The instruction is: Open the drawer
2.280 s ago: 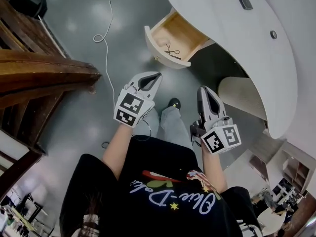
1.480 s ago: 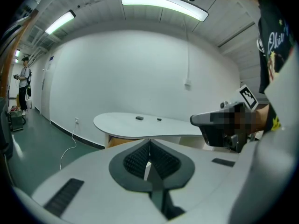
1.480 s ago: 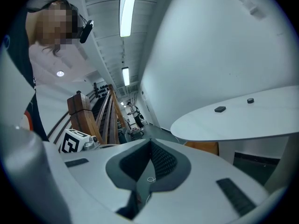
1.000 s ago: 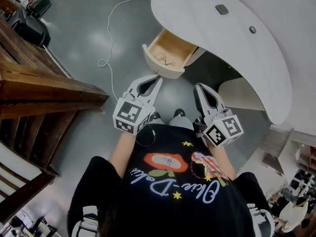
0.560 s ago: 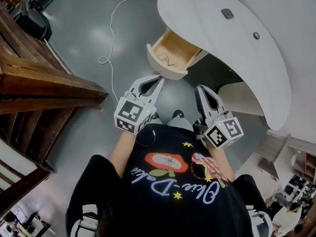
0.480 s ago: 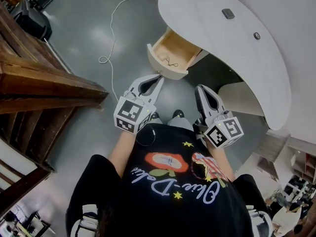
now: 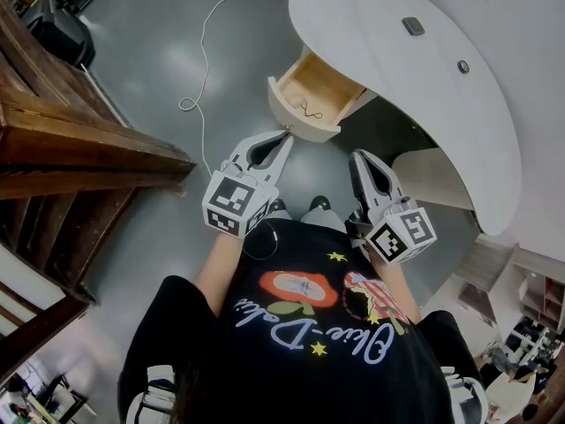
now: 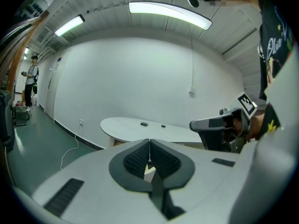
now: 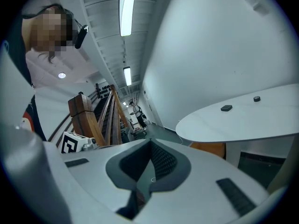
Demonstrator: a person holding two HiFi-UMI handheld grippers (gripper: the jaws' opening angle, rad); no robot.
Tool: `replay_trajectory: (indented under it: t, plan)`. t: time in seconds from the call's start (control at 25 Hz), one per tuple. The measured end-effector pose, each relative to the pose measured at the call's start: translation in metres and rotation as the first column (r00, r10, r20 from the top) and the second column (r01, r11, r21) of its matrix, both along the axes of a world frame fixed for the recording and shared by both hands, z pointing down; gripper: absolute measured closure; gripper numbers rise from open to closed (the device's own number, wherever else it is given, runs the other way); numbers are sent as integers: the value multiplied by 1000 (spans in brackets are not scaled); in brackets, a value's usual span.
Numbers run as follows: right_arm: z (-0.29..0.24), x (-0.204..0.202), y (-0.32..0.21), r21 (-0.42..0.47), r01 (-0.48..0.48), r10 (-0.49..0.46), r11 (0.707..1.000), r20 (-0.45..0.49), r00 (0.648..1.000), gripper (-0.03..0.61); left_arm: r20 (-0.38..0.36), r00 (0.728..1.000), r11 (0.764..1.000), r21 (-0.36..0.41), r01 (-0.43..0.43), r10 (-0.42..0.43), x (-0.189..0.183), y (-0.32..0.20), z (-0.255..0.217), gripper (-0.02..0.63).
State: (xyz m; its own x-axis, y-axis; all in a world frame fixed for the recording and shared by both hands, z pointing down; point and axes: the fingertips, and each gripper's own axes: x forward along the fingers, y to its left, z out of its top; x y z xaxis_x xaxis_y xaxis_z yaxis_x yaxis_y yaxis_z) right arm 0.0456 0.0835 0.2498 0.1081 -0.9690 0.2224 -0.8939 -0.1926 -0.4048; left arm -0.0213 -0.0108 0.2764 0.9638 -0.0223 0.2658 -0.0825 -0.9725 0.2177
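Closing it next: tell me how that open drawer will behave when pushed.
The drawer is pulled far out of the desk, so it probably slides straight in. It looks wooden and stiff. The small wiry item inside may shift.

the open drawer juts out over the grey floor just past the left gripper, only a sliver of bare floor between them. the right gripper faces the dark gap under the white desk top, which roofs over the far right. a wooden staircase walls off the left. the floor between has room, just a white cable trailing across.
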Motion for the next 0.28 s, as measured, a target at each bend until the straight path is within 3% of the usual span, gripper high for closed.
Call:
replay_trajectory:
  t: [0.28]
  plan:
    - [-1,0,-3,-2,1,-1,1000,1,1000,578,0,1000,1000,4,10,-10,-4,-5,-3,607]
